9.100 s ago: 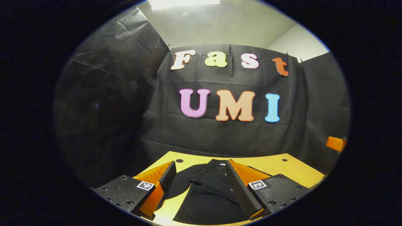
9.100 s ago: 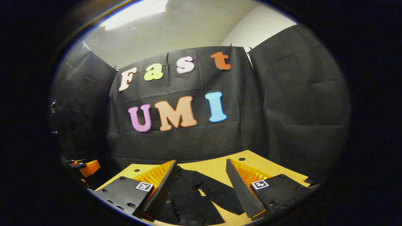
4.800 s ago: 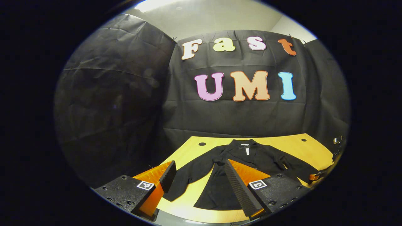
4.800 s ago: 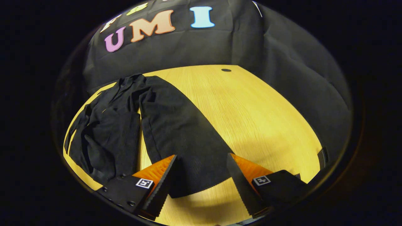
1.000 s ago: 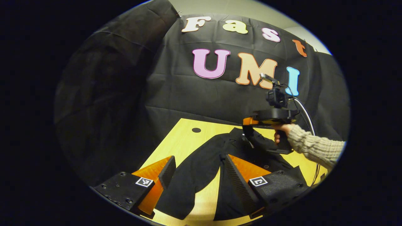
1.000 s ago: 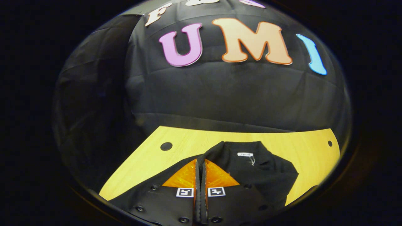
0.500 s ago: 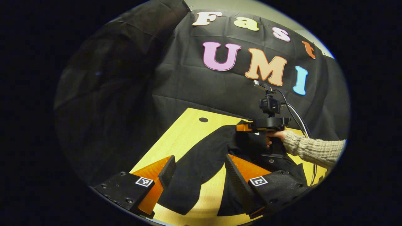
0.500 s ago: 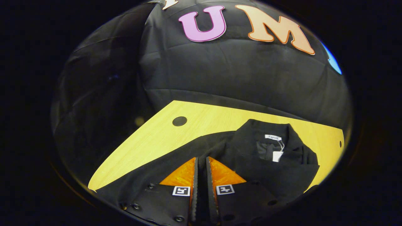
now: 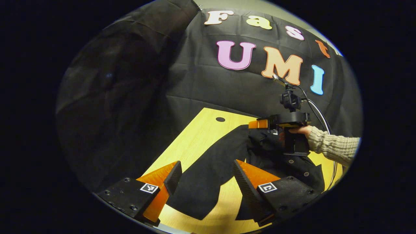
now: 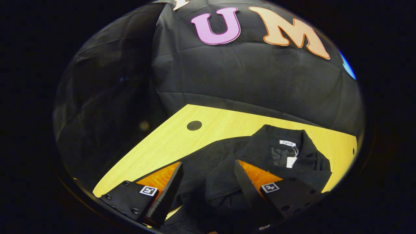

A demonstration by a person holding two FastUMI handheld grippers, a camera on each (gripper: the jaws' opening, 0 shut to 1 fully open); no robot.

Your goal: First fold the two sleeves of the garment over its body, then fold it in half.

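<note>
A black buttoned garment [image 9: 292, 169] lies on the yellow wooden table [image 9: 195, 136], collar towards the wall. Its left sleeve [image 9: 208, 175] stretches out flat towards me, and my left gripper [image 9: 206, 165] hovers open just above it. Farther off, the right gripper [image 9: 260, 124], held by a hand [image 9: 300, 130] in a knit sleeve, hangs over the collar area. In the right gripper view, my right gripper [image 10: 208, 164] is open above the garment [image 10: 260, 146], with a bunched fold of black fabric [image 10: 211, 190] lying loose under its fingers. A white neck label [image 10: 287, 143] shows inside the collar.
The table [image 10: 169, 139] has a round dark hole [image 10: 194, 125] near its far left corner, also seen as the hole [image 9: 220, 119] in the left gripper view. Black cloth walls close off the back and left. A cable [image 9: 320, 113] trails from the right gripper.
My right gripper, shut on black fabric half a second ago, has opened and let the fabric drop on the garment's body. My left gripper has stayed open over the left sleeve, shifting slightly.
</note>
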